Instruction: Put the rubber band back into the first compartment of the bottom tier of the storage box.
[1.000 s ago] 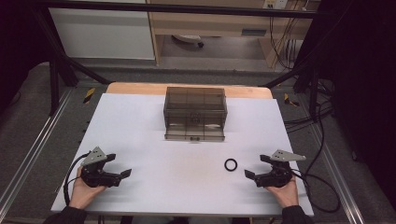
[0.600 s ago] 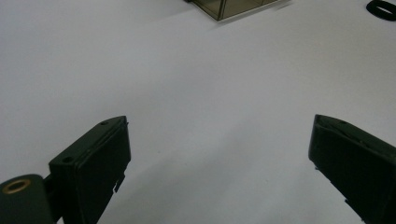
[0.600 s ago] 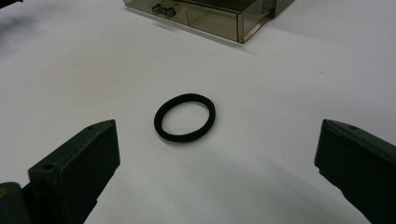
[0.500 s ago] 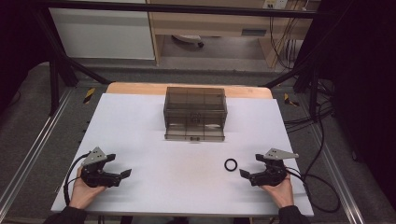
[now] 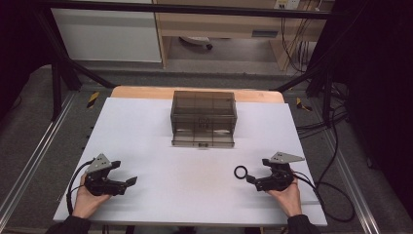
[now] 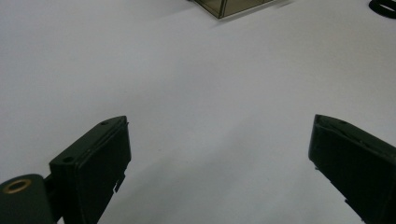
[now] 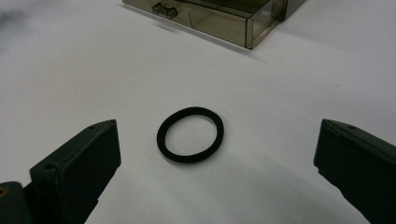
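Observation:
A small black ring (image 5: 235, 172) lies flat on the white tabletop (image 5: 146, 136), right of centre near the front. My right gripper (image 5: 251, 181) is open, its jaws pointing left just short of the ring. In the right gripper view the ring (image 7: 161, 136) lies on the table ahead, between the two spread jaws of that gripper (image 7: 217, 147), touching neither. My left gripper (image 5: 128, 185) rests open at the front left with only bare table between its jaws (image 6: 219, 140). A smoky translucent drawer box (image 5: 203, 119) stands at the middle back.
The box (image 7: 219, 18) has a small drawer handle on its front, facing me. Its corner (image 6: 229, 5) and the ring (image 6: 383, 7) show far off in the left gripper view. Cables trail from both grippers. Metal frame rails flank the table.
My right gripper has slid left toward the ring, bringing its open jaws close to it. The left gripper and the ring have stayed where they were.

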A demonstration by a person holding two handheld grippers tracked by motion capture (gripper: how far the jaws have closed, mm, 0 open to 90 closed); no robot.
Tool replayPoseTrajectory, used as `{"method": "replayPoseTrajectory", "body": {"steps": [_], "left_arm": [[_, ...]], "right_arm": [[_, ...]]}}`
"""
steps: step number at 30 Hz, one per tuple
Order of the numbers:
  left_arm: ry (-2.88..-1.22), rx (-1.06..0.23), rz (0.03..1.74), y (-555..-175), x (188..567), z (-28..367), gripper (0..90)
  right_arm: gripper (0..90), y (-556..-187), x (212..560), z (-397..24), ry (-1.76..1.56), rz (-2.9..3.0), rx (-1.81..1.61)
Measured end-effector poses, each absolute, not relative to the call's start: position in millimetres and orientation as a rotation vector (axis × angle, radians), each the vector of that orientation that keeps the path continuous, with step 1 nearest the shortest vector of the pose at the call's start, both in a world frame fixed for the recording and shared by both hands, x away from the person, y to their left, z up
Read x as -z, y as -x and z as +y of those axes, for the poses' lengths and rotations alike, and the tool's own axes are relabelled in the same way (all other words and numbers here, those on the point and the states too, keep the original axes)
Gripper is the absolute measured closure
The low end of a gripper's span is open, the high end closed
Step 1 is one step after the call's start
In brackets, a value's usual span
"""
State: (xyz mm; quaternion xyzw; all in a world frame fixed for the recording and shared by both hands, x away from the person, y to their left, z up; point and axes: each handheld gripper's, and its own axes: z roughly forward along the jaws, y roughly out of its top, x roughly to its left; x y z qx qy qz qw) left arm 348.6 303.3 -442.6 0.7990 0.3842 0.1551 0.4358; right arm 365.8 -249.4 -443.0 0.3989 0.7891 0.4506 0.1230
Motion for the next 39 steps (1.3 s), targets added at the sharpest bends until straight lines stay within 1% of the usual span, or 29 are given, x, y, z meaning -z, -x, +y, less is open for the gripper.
{"method": "replayPoseTrajectory", "body": {"steps": [13, 22, 23, 24, 25, 26, 28, 29, 30, 31, 32, 36, 37, 39], "left_arm": [[-1.993, -0.387, 0.955, -349.1, 443.1, 303.8, 5.3], [-1.993, -0.384, 0.956, -349.2, 443.3, 303.6, 5.4], [-1.994, -0.384, 0.953, -349.0, 443.2, 303.4, 5.4], [-1.993, -0.385, 0.95, -348.7, 443.0, 303.2, 5.4], [-1.991, -0.384, 0.952, -348.5, 442.9, 303.1, 5.4], [-1.991, -0.384, 0.953, -348.6, 442.9, 303.4, 5.4], [-1.989, -0.383, 0.956, -348.7, 443.0, 304.1, 5.4], [-1.988, -0.382, 0.957, -348.7, 443.0, 304.3, 5.4], [-1.987, -0.382, 0.958, -348.7, 442.9, 304.6, 5.4], [-1.986, -0.383, 0.956, -348.7, 442.8, 304.8, 5.4], [-1.985, -0.384, 0.956, -348.7, 442.7, 304.9, 5.4], [-1.988, -0.385, 0.955, -348.6, 442.6, 304.9, 5.4], [-1.988, -0.385, 0.955, -348.6, 442.6, 304.8, 5.4], [-1.989, -0.385, 0.956, -348.5, 442.6, 304.7, 5.4]], "right_arm": [[2.7, -378.9, 439.5, -239.0, -1.178, 2.31, -1.255], [9.5, -386.9, 440.3, -232.7, -1.175, 2.308, -1.253], [13.4, -386.6, 442.0, -231.5, -1.167, 2.314, -1.242], [15.3, -386.3, 442.6, -231.0, -1.168, 2.319, -1.235], [15.3, -386.3, 442.6, -231.0, -1.168, 2.319, -1.235], [19.4, -386.1, 444.1, -229.9, -1.166, 2.325, -1.227], [23.8, -386.0, 445.6, -229.1, -1.165, 2.328, -1.213], [23.8, -386.0, 445.6, -229.1, -1.165, 2.328, -1.213], [28.0, -386.2, 447.1, -228.2, -1.176, 2.336, -1.196], [30.0, -386.1, 447.6, -227.7, -1.187, 2.339, -1.186], [30.0, -386.1, 447.6, -227.7, -1.187, 2.339, -1.186], [42.6, -386.1, 448.7, -227.1, -1.201, 2.336, -1.172], [42.6, -386.1, 448.7, -227.1, -1.201, 2.336, -1.172], [47.3, -385.9, 448.8, -227.2, -1.205, 2.342, -1.166]]}}
